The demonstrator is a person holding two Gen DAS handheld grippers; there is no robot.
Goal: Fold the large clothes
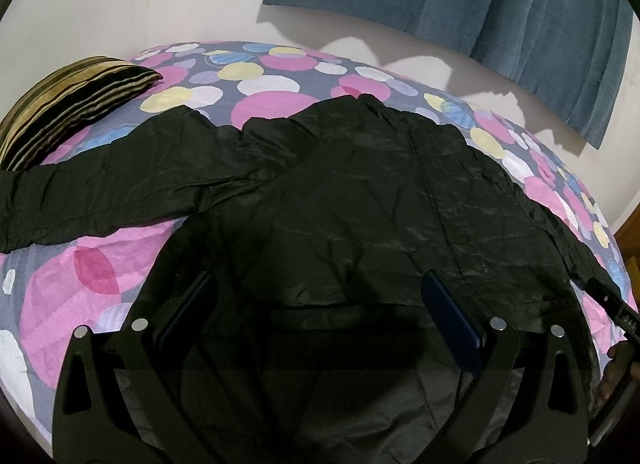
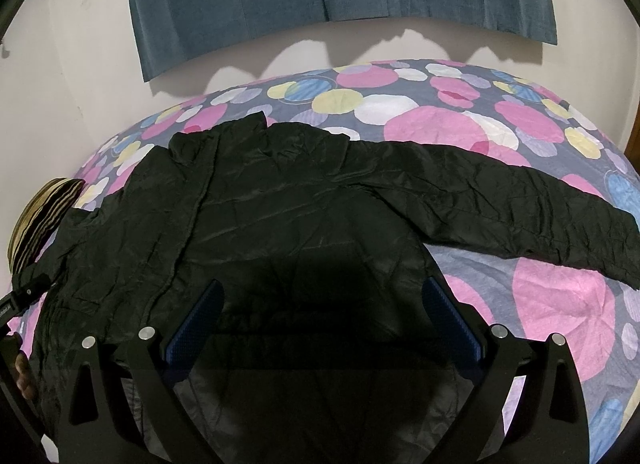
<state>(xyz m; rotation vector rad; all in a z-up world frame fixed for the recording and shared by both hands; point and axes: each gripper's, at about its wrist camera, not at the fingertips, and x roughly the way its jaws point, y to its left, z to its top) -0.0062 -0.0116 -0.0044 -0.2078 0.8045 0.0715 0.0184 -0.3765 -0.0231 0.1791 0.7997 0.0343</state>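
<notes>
Risk of pinching only the slick top layer of the black jacket and dragging it askew across the bed, since both sleeves lie spread out and the fabric is wrinkled. Left hand-held gripper and right hand-held gripper both wide open, holding nothing. Hem directly below the fingers, body stretching ahead, sleeves off to either side.

"DAS" readable on right gripper body.
</notes>
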